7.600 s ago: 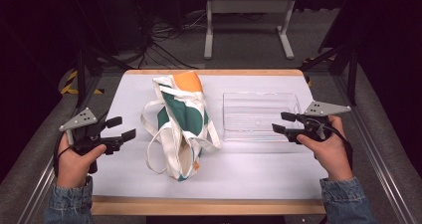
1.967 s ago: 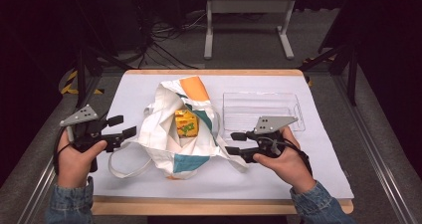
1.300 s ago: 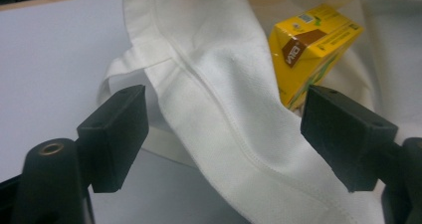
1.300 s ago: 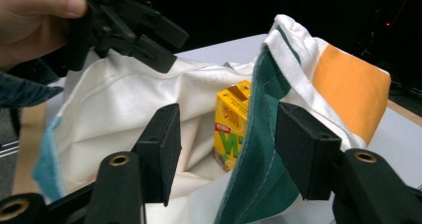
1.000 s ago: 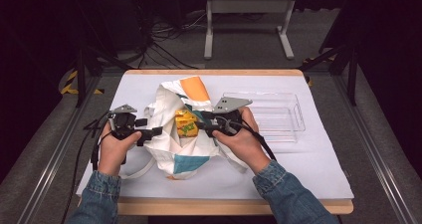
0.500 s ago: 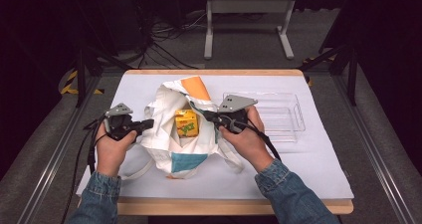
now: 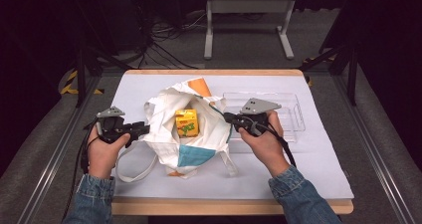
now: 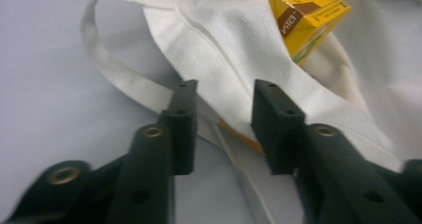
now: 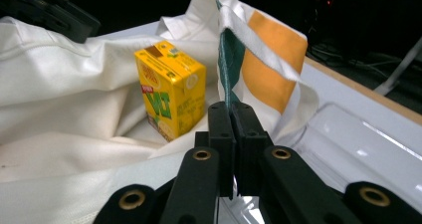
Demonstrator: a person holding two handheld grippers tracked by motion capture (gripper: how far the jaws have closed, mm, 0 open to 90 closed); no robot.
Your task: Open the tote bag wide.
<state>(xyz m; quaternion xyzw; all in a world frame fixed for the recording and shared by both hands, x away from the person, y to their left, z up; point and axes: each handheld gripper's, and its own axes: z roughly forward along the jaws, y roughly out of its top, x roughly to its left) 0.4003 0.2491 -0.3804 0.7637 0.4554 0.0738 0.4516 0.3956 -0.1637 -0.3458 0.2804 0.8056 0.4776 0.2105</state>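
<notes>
Nearest to us, our left hand-held gripper (image 8: 221, 127) stands at the bag's left rim; its jaws have just been opening, and the white cloth of the tote bag (image 7: 185, 129) now lies loose between the pads without being pinched. So the left side is free again, and we judge it needs a fresh bite before the mouth can be held wide.

Our right hand-held gripper (image 9: 231, 149) is clamped shut on the bag's right edge, where the green and orange panel folds over. Since a second ago it has drawn that edge outward toward the clear tray (image 7: 288, 115), spreading the opening.

Farther in, the yellow juice carton (image 7: 186, 122) stands upright inside the opened bag, in plain sight and untouched. With the mouth this wide, we reckon lifting it out comes next.
</notes>
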